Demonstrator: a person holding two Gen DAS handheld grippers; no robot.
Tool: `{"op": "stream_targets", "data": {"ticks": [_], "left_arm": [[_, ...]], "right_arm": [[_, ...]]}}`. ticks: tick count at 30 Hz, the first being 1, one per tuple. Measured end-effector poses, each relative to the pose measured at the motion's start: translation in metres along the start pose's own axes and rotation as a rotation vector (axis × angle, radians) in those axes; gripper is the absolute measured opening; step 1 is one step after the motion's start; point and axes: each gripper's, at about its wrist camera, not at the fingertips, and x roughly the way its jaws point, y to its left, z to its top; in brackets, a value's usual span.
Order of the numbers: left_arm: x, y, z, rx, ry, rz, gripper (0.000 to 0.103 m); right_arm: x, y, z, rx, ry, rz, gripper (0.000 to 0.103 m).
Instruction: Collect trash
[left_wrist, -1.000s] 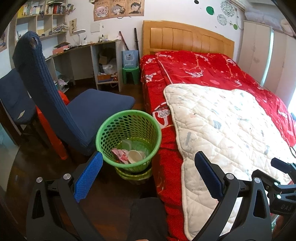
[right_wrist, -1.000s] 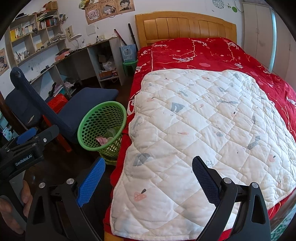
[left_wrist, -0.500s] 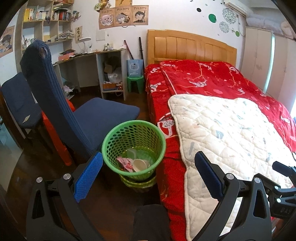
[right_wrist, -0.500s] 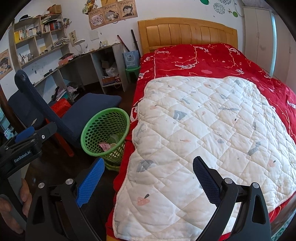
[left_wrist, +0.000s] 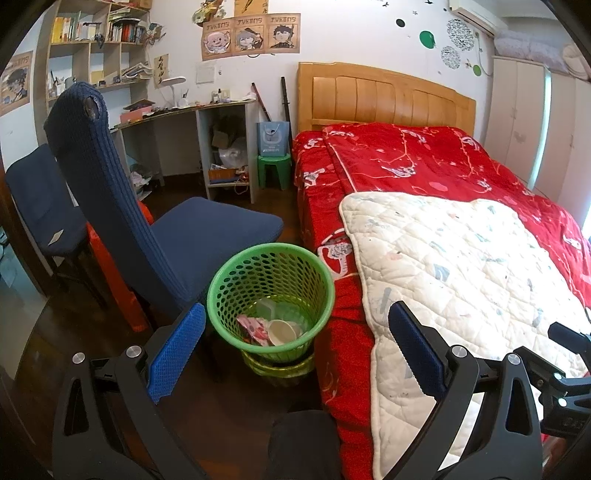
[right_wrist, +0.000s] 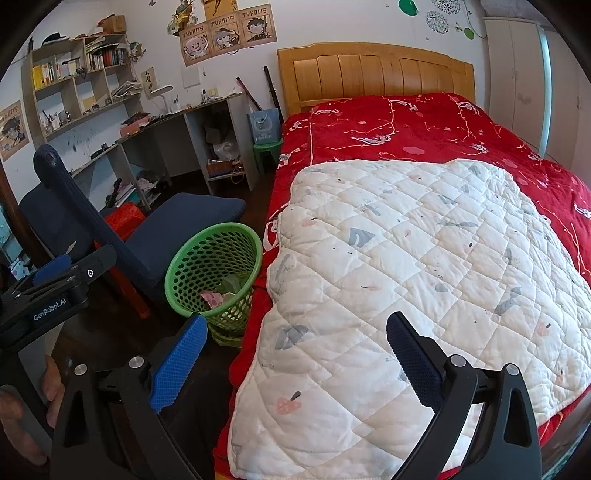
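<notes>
A green mesh basket (left_wrist: 271, 248) stands on the floor against the bed's side. It holds a pink wrapper (left_wrist: 253, 326), a white cup (left_wrist: 282, 332) and a clear plastic tub (left_wrist: 267, 306). My left gripper (left_wrist: 295, 314) hovers over the floor in front of the basket, open and empty. In the right wrist view the basket (right_wrist: 214, 240) is to the left. My right gripper (right_wrist: 295, 321) hangs over the near corner of the white quilt (right_wrist: 406, 258), its jaws opening with nothing between them. The left gripper's body (right_wrist: 55, 280) shows at that view's left edge.
A blue high-backed chair (left_wrist: 207, 229) stands just left of the basket, with a red stool (left_wrist: 110, 273) behind it. The bed with its red cover (left_wrist: 406, 158) fills the right. A desk (left_wrist: 184, 110), shelves and a green stool (left_wrist: 273, 170) line the far wall. A hand (right_wrist: 22, 406) grips the left tool.
Both views have tipped up slightly, so the basket sits a little lower in frame. Both grippers stay wide and empty.
</notes>
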Motion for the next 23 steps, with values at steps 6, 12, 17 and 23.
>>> {"op": "stream_targets", "data": {"ticks": [6, 12, 17, 23], "left_arm": [[-0.0001, 0.0003, 0.0004, -0.002, -0.001, 0.003, 0.098], [0.0005, 0.0017, 0.0008, -0.010, 0.003, 0.005, 0.098], [0.0010, 0.0025, 0.0014, -0.016, 0.009, 0.002, 0.098], [0.0018, 0.0045, 0.0013, -0.016, 0.012, 0.003, 0.098]], "right_arm": [[0.0001, 0.0002, -0.0002, 0.002, 0.000, 0.006, 0.095], [0.0008, -0.0006, -0.0006, 0.004, 0.001, 0.005, 0.095], [0.0023, 0.0001, -0.0019, 0.004, 0.006, 0.005, 0.095], [0.0027, 0.0006, -0.0024, 0.006, 0.009, 0.004, 0.095]]}}
